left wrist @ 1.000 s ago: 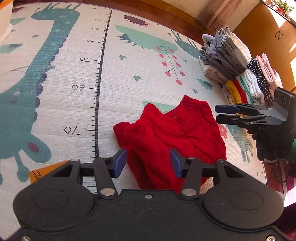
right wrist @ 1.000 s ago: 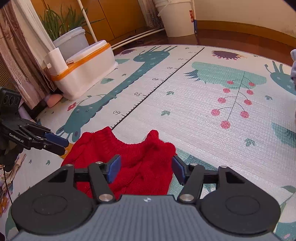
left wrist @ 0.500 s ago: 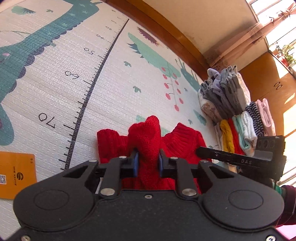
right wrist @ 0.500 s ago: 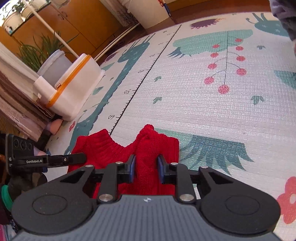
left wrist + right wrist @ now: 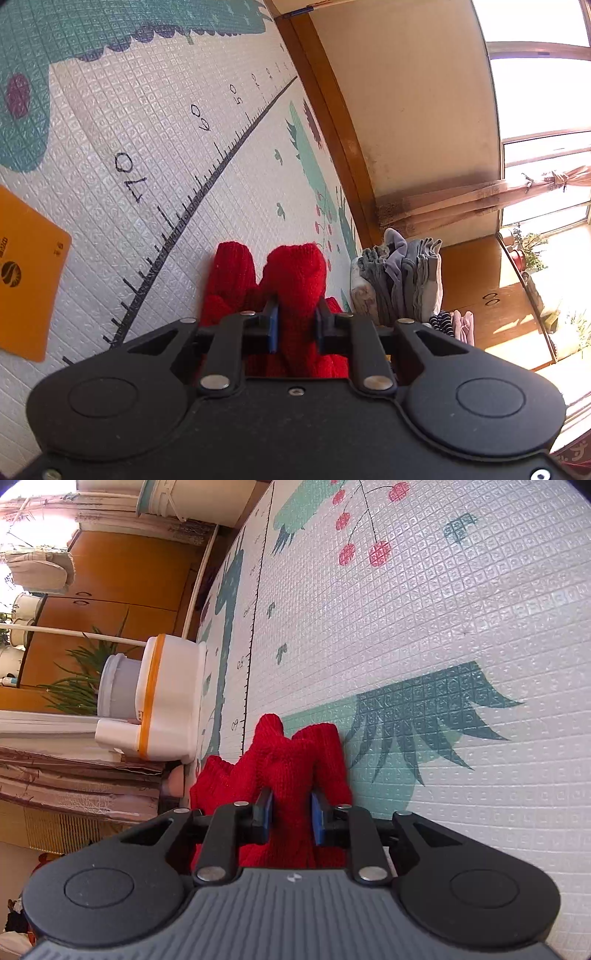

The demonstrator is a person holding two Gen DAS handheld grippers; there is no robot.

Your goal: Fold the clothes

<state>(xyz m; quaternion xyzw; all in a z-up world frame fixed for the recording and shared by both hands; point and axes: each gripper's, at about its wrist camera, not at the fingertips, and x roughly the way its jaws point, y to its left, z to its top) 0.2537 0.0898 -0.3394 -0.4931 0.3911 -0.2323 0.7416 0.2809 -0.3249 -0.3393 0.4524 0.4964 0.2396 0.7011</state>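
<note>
On your left side, the left tongs [image 5: 295, 325] are clamping a bunched fold of the red knit garment [image 5: 291, 280], which is rising straight ahead between the blue pads; a second lobe of it is hanging just to the left. Beyond it the play mat [image 5: 155, 122] is lying bare along its printed ruler, with an orange card [image 5: 26, 280] near the left edge, so you are getting open room forward and leftward. Close on the right of that view, a stack of folded clothes [image 5: 402, 280] is standing near the garment, so keep the swing away from it.

Moving to your right side, the right tongs [image 5: 290, 812] are pinching another bunch of the same garment [image 5: 295, 760]. Both grips look equally near, so the cloth's long axis is probably running between your 2 hands. A white bin [image 5: 170, 698] is sitting at the mat's left edge; rightward the mat [image 5: 461, 627] is lying open.
</note>
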